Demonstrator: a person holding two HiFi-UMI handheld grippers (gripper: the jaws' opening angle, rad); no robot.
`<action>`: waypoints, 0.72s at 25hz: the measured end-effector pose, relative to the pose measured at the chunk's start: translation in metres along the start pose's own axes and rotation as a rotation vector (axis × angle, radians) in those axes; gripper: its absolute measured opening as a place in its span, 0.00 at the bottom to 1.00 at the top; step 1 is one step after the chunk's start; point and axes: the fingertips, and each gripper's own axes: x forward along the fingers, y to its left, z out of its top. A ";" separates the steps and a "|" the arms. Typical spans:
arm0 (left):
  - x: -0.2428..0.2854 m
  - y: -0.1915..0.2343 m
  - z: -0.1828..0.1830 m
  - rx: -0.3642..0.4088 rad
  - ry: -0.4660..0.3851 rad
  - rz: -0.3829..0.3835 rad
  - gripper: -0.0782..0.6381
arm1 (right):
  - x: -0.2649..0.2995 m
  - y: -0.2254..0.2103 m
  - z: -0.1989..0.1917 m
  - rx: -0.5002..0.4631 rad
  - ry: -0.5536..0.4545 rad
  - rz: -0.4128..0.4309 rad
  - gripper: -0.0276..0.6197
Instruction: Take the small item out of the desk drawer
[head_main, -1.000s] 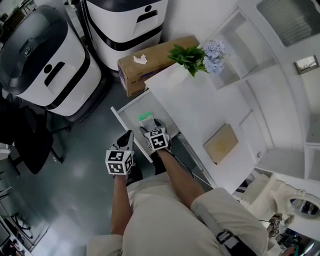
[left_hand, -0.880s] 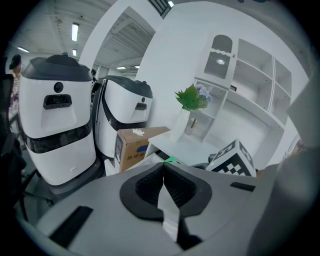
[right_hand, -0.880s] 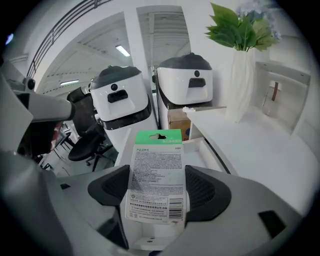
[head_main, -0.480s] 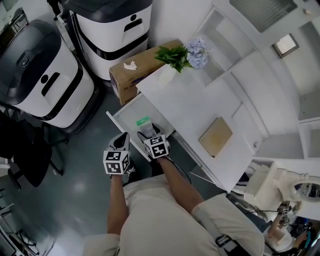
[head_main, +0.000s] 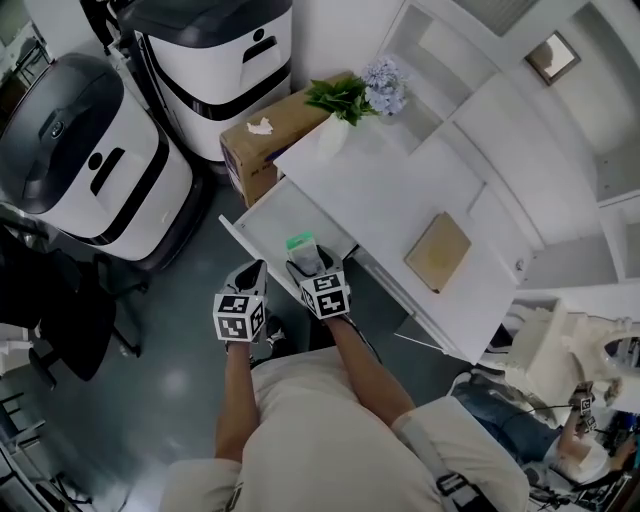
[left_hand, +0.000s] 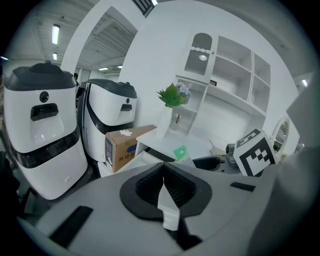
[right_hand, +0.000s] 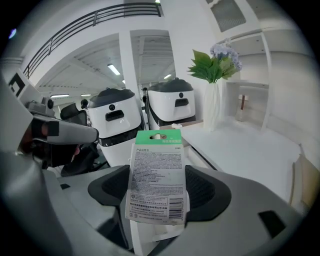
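- The white desk (head_main: 400, 190) runs diagonally across the middle of the head view. Its lower right end is cut off behind clutter that we cannot make out.
- Two white-and-black machines (head_main: 95, 170) fill the upper left, and their tops are cropped.
- A cardboard box (head_main: 250, 150) stands between them and the desk, partly hidden under the desk's edge.
- The open drawer (head_main: 265, 222) juts out left of centre, its near end covered by the grippers.
- The right gripper (right_hand: 158, 191) pinches a green-topped card packet (right_hand: 156, 175) upright between its pads, over the drawer. We cannot tell whether the packet's lower edge clears the drawer, and the print is too small to read.
- The left gripper (left_hand: 164, 186) sits just left of the drawer front with its jaws pressed together on nothing.
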 end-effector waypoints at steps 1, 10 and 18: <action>-0.001 -0.002 -0.001 0.005 -0.003 -0.007 0.13 | -0.004 0.003 -0.004 0.007 -0.009 -0.002 0.61; -0.015 -0.014 -0.016 0.050 0.009 -0.054 0.13 | -0.025 0.008 -0.017 0.038 -0.066 -0.067 0.61; -0.021 -0.021 -0.013 0.085 0.005 -0.084 0.13 | -0.041 0.002 -0.011 0.048 -0.101 -0.116 0.61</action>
